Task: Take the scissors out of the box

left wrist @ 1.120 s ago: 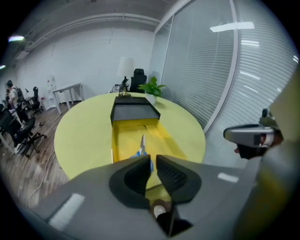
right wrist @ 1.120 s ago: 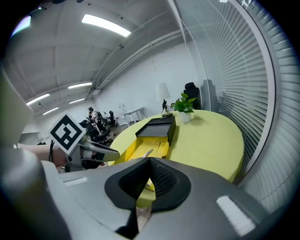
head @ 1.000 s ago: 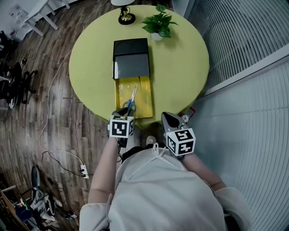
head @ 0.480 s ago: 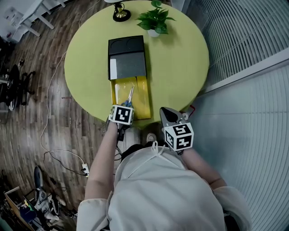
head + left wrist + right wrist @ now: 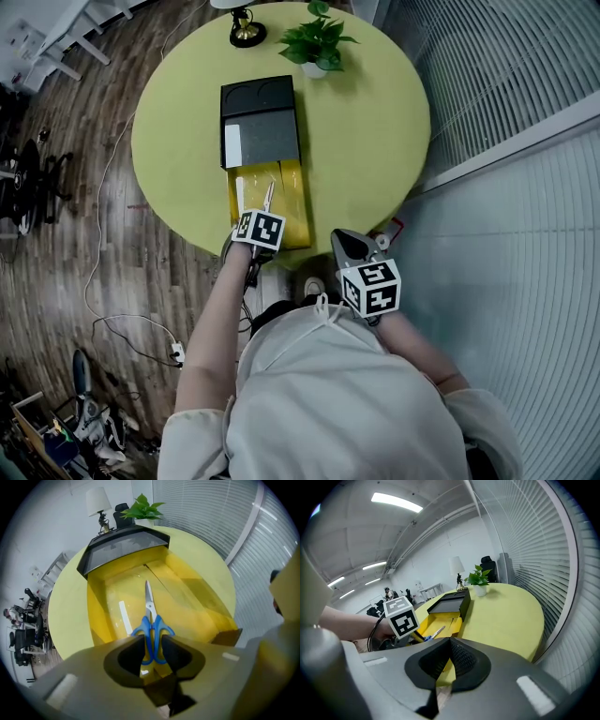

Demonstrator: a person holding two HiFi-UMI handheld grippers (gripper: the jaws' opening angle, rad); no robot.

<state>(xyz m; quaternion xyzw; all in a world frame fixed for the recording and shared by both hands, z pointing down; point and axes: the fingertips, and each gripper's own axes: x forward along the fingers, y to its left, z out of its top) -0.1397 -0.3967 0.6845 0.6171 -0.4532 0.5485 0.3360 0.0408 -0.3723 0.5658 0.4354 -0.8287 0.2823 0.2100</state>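
Blue-handled scissors (image 5: 267, 198) lie in the yellow tray (image 5: 298, 202) that is pulled out of a black box (image 5: 260, 122), blades toward the box. My left gripper (image 5: 152, 640) points steeply down over the tray's near end. Its jaws have just been opening and stand open, with the scissors' handles (image 5: 151, 631) in the gap between the fingertips, not pressed. Its marker cube (image 5: 259, 229) hides the handles in the head view. My right gripper (image 5: 346, 243) hangs off the table's near edge, right of the tray, shut and holding nothing.
The round yellow table (image 5: 375, 131) carries a potted plant (image 5: 319, 42) and a lamp base (image 5: 246, 33) at its far side. Window blinds run close along the right. Cables and chairs lie on the wood floor to the left.
My left gripper has moved forward and down over the tray's near end and now covers the scissors' handles. The right gripper has stayed where it was.
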